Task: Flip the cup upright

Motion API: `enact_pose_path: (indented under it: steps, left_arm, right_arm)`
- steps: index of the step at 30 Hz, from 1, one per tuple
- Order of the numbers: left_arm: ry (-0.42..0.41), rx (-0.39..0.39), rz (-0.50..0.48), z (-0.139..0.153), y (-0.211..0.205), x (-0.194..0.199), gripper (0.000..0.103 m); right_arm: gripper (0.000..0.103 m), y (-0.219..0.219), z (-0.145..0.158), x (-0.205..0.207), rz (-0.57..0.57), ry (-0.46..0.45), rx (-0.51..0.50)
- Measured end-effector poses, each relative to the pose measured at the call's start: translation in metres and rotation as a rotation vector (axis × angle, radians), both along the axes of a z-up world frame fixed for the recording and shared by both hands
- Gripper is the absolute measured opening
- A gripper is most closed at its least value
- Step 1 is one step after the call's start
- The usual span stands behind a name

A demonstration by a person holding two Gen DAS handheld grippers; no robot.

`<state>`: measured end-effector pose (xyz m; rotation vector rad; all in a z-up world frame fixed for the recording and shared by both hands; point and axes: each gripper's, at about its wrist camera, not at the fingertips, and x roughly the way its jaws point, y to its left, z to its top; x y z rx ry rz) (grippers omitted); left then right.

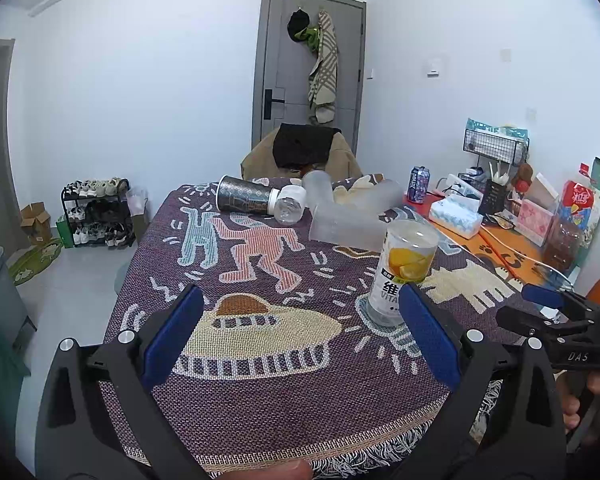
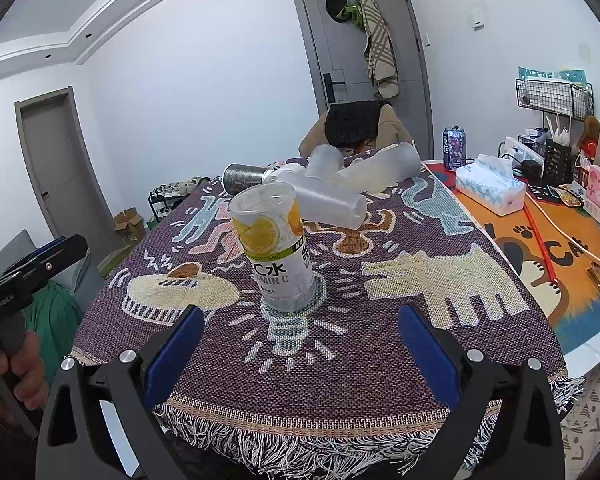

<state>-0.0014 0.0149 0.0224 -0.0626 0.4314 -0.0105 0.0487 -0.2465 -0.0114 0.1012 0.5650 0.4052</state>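
Both grippers [image 1: 300, 328] [image 2: 300, 344] gape (empty) over woven tablecloth [image 2: 380, 360] — grey door [image 2: 364, 40] beyond.

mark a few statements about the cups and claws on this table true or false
1. The lemon-label cup stands on the woven tablecloth. True.
2. The right claw is shut on the lemon-label cup. False: it is open and short of the cup.
3. Frosted cups lie on their sides behind it. True.
4. The left claw holds the dark patterned cup. False: it is open and empty; that cup lies at the far end.
5. The tissue pack sits on the tablecloth. False: it is on the orange mat.
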Motion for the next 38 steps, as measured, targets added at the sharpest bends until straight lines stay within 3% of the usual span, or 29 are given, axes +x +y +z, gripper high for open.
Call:
enact_pose_path:
  steps: [23,38]
  left_arm:
    - [-0.003,0.016,-0.009,-0.002,-0.003,0.000,0.097]
    - [0.047,-0.023,0.001,-0.021,0.011,0.013,0.097]
  right_arm:
    - [0.095,0.003,-0.003,0.002,0.007,0.013,-0.002]
    - [0.095,0.031,-0.020,0.037,0.070,0.074,-0.015]
